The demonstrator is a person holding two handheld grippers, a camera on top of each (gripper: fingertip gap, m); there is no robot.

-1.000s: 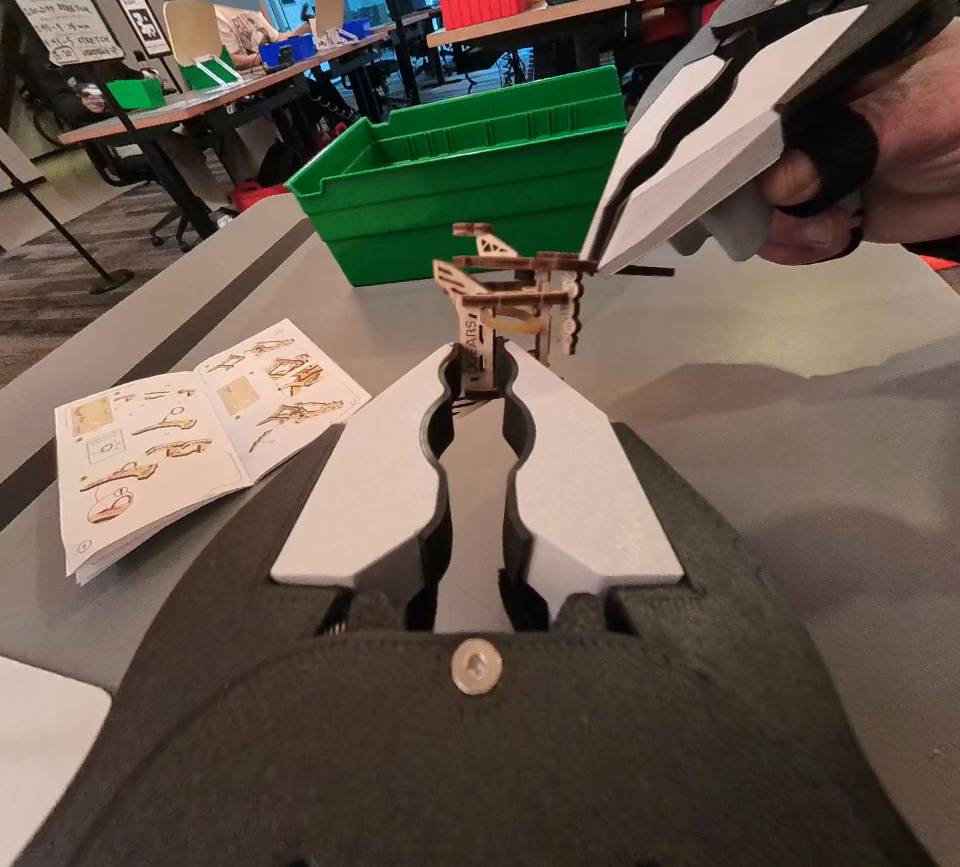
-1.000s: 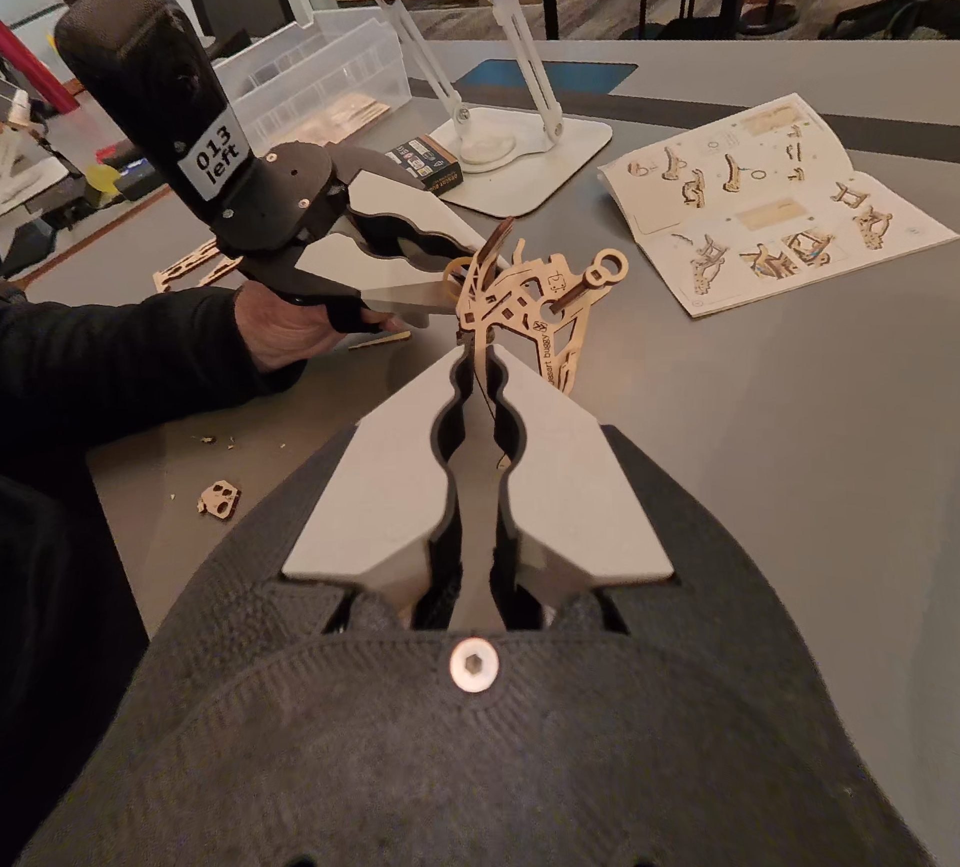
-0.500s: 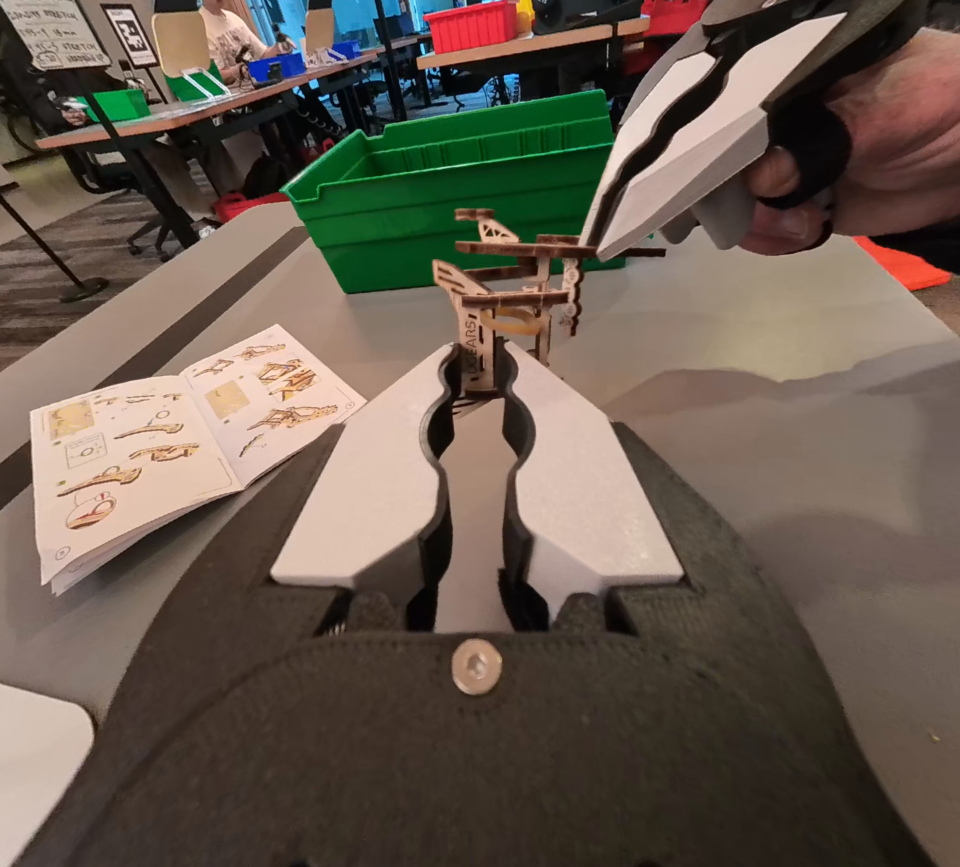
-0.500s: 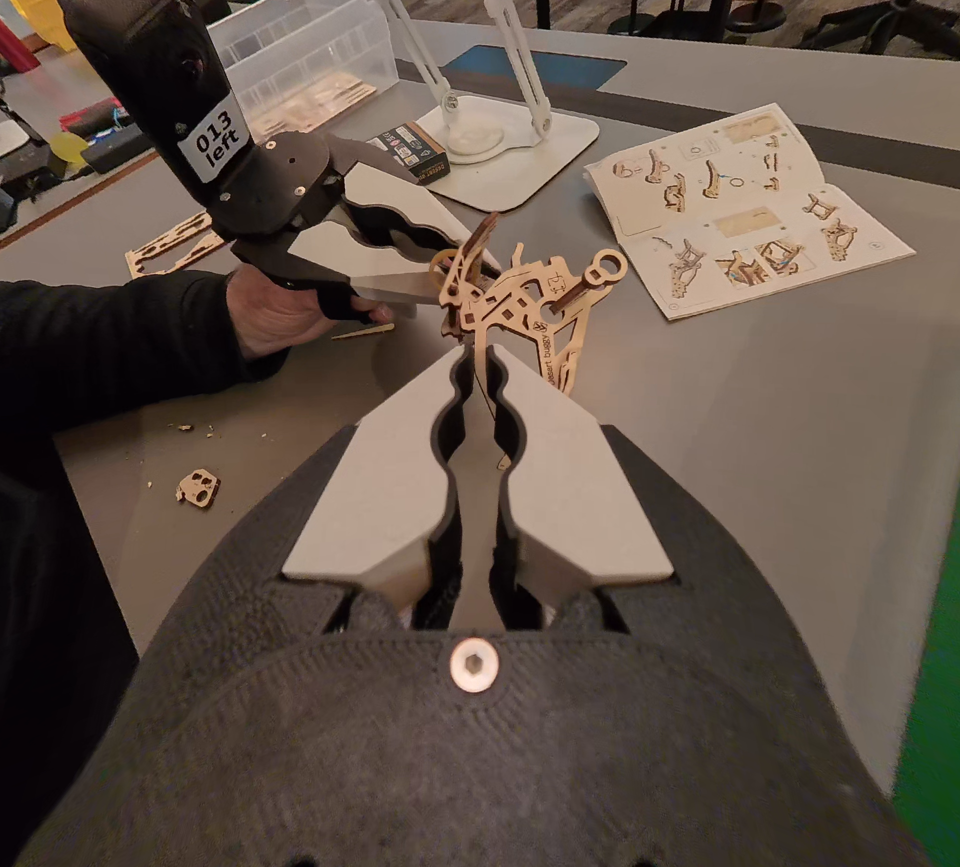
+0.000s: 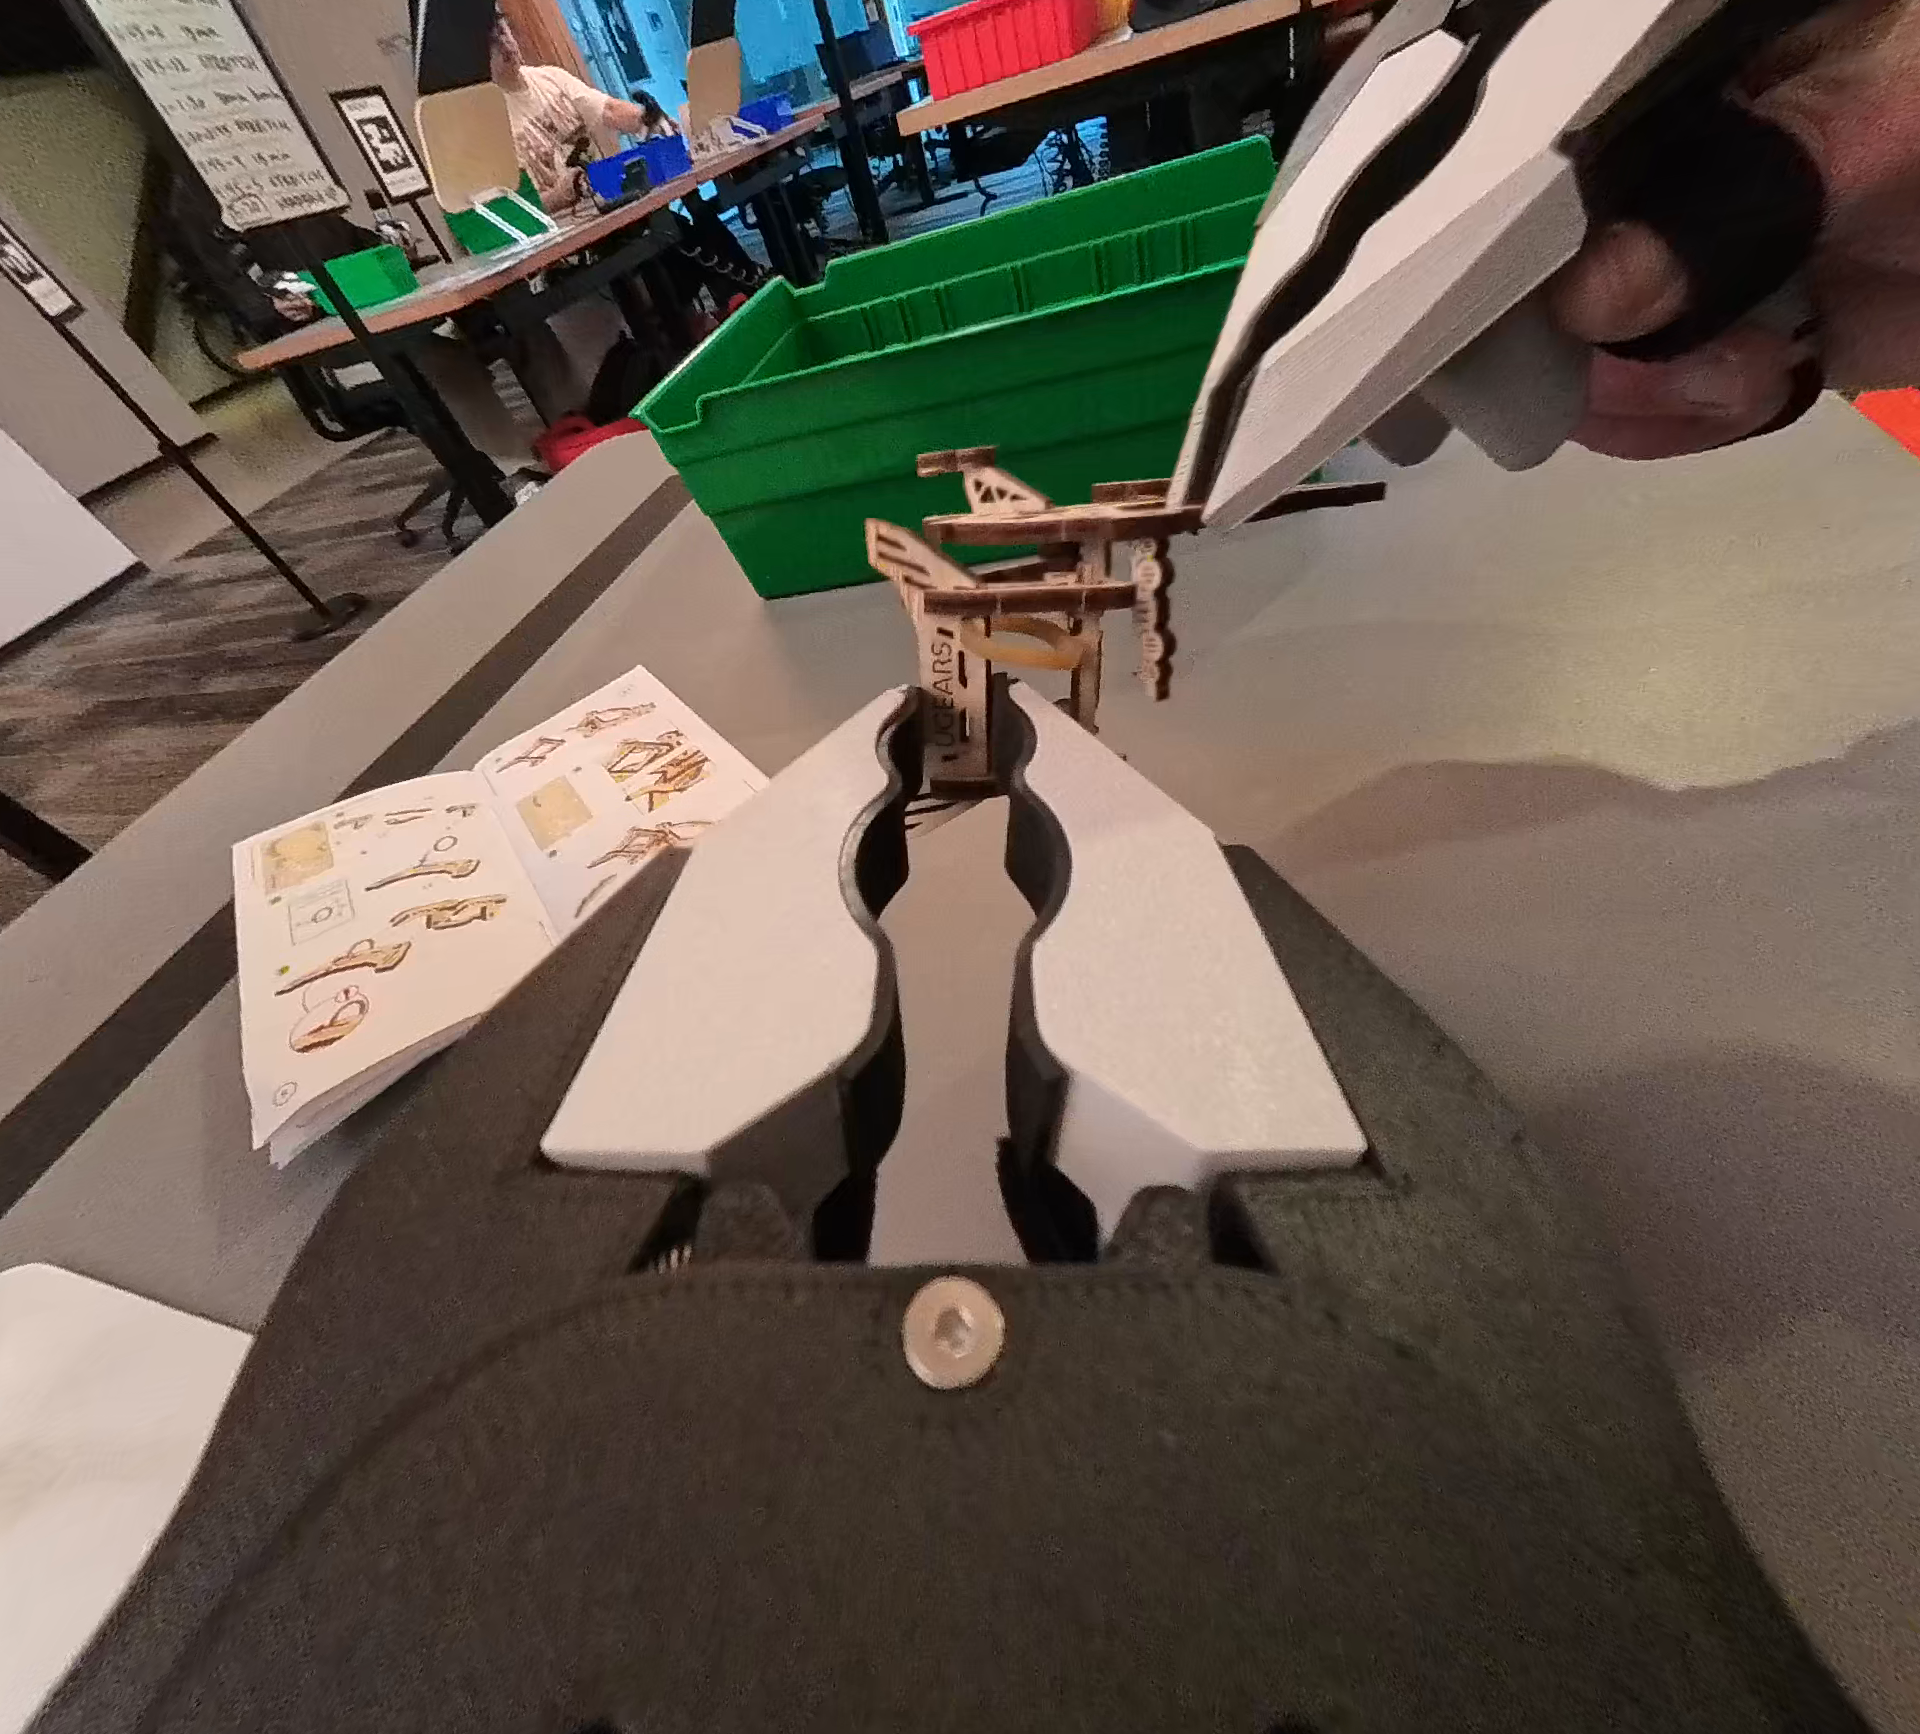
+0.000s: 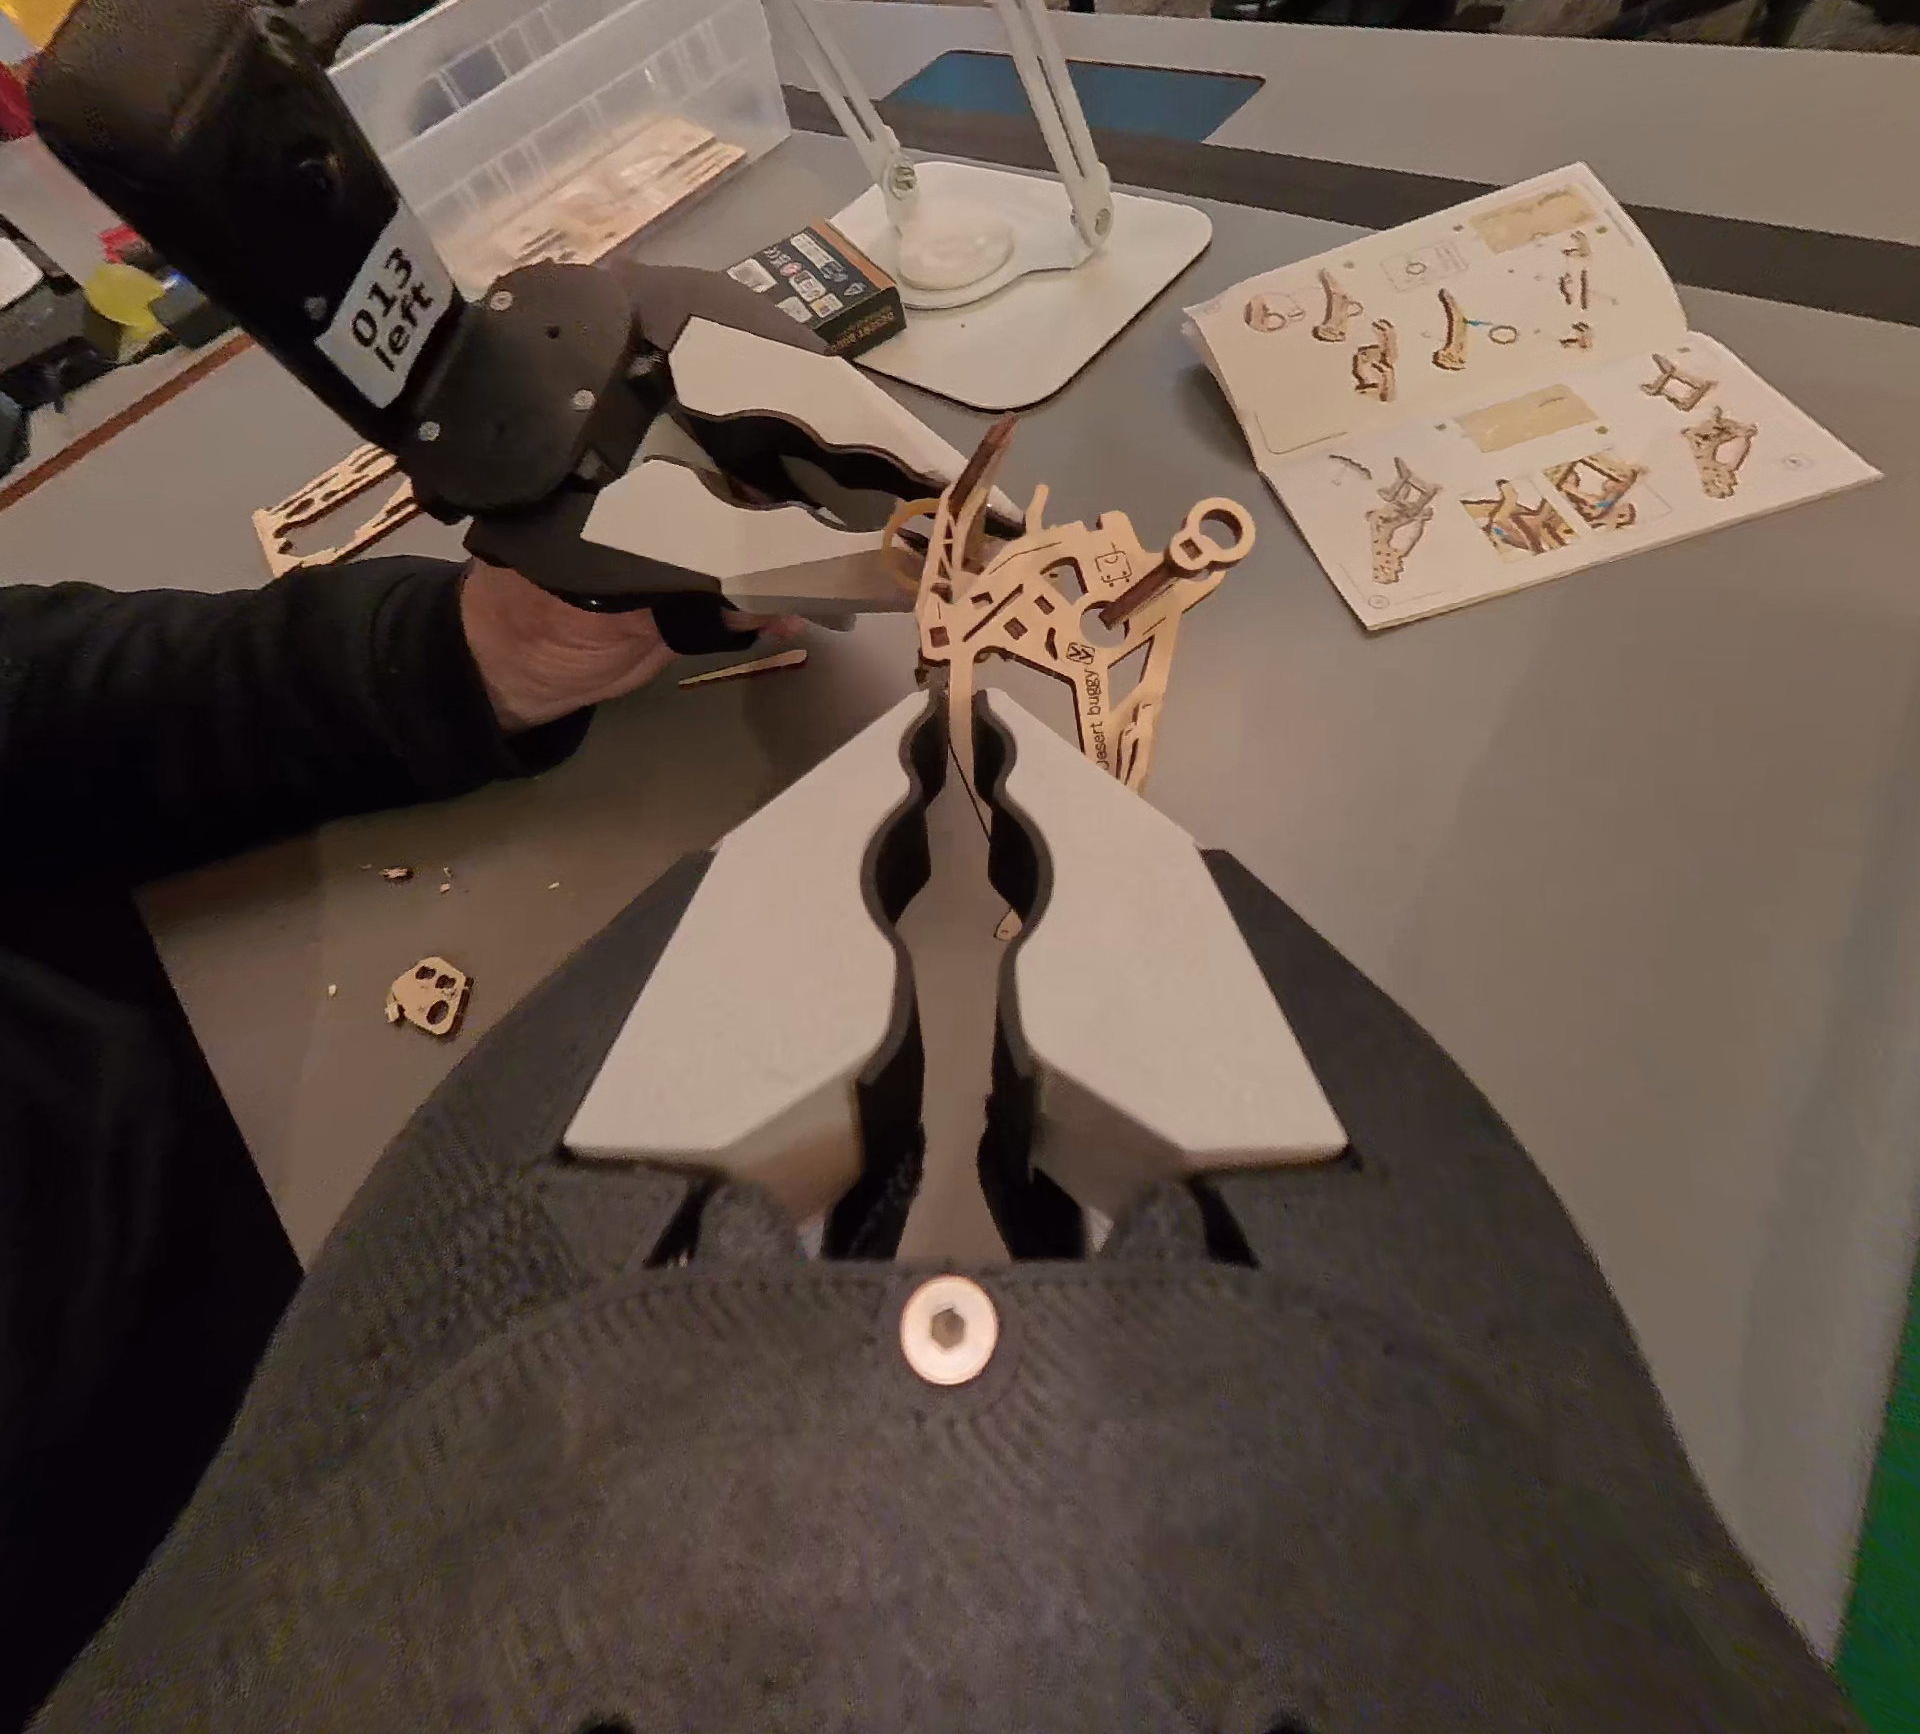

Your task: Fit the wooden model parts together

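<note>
A half-built wooden model of pale laser-cut plywood is held in the air above the grey table by both grippers. My left gripper is shut on the model's upright lower plate. My right gripper comes in from the upper right, shut on the edge of the model's flat top plate. In the right wrist view my right gripper pinches a thin plate of the model. There my left gripper grips it from the left, held by a hand in a black sleeve.
A green bin stands behind the model. An open instruction booklet lies to the left; it also shows in the right wrist view. A white stand base, a small box, a clear bin, a cut wooden sheet and a loose wooden piece are on the table. The left gripper's tips are roughly 5 cm from the right gripper's. The loose wooden piece lies around 20 cm away from my right fingertips.
Both grippers keep their hold on the model. The left gripper's handle has tilted more upright, and the model has turned slightly between them.
</note>
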